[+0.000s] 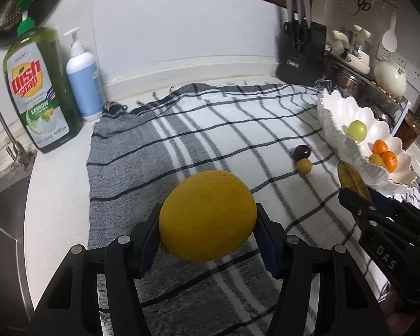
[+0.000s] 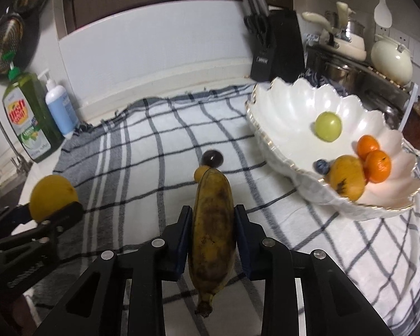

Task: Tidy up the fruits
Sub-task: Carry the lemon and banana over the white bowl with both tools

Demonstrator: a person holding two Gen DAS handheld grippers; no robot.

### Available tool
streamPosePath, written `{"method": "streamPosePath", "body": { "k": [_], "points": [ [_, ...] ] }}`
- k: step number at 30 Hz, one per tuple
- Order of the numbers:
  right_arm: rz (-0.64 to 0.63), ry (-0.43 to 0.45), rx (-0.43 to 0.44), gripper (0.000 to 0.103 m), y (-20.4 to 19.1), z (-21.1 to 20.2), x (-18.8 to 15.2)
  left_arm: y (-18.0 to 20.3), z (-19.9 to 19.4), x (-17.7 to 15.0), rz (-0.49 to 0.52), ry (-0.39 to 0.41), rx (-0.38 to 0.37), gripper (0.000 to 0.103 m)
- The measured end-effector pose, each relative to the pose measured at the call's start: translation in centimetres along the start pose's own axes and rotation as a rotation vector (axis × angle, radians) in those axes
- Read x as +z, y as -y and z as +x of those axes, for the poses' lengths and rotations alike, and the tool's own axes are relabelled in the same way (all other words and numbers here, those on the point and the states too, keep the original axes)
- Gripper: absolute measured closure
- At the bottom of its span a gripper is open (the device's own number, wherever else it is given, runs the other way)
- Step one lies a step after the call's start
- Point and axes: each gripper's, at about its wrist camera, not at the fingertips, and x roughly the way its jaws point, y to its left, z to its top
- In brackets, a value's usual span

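Observation:
My left gripper [image 1: 207,221] is shut on a large yellow orange [image 1: 207,215], held above the checked cloth; it also shows in the right wrist view [image 2: 53,196]. My right gripper [image 2: 212,221] is shut on a brown-spotted banana [image 2: 212,224], left of the white scalloped bowl [image 2: 288,103]. The bowl holds a green fruit [image 2: 328,126], two tangerines [image 2: 373,158], a yellow fruit [image 2: 347,177] and a blueberry [image 2: 321,166]. A dark round fruit [image 2: 212,158] and a small yellow fruit [image 2: 200,173] lie on the cloth beyond the banana.
A dish soap bottle [image 1: 40,89] and a white pump bottle [image 1: 82,75] stand at the back left near the sink [image 1: 2,207]. A knife block [image 1: 301,53], pots and a jar [image 2: 418,123] stand at the back right. The checked cloth [image 1: 210,128] covers the counter.

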Motion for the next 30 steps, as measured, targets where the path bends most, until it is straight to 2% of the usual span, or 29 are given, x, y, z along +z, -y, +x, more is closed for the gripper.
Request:
{"method": "streamPosePath", "body": {
  "k": [10,18,30],
  "points": [
    [0.040,0.077,-0.021,0.072,3.3,-4.0,1.7,4.4,-1.6,2.3,0.059,0.041,-0.062,0.043],
    [0.098,0.119,-0.087,0.072,8.1,-6.1,3.3,9.7,-2.1,5.0,0.136,0.071,-0.124,0.043],
    [0.171,0.134,-0.190,0.072,16.0,-6.3,5.2,17.7,-0.4,9.0,0.197,0.099,-0.196,0.043]
  ]
}}
